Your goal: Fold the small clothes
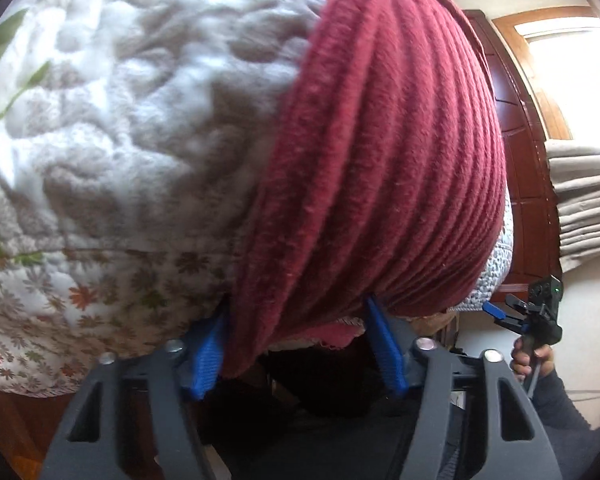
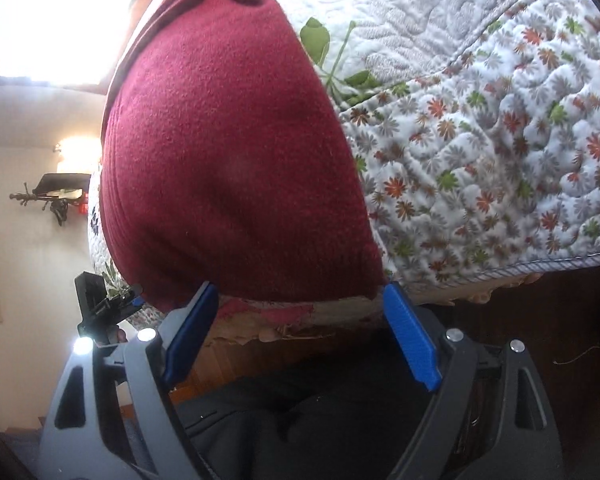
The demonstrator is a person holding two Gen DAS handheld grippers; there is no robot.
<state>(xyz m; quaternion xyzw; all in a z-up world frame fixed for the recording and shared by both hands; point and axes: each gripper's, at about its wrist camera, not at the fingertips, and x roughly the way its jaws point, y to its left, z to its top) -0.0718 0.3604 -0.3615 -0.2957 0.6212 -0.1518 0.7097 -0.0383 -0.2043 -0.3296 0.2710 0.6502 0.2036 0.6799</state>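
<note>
Maroon garment (image 1: 380, 152) (ribbed) lies lengthwise away from both open grippers.

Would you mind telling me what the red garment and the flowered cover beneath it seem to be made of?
The red garment looks like a soft knit or fleece, matte and fuzzy: raised ribs show in the left wrist view and a brushed nap in the right. The flowered cover looks like quilted, padded cotton: puffy stitched swirls, printed flowers and a bound edge. The exact fibres cannot be told.
</note>
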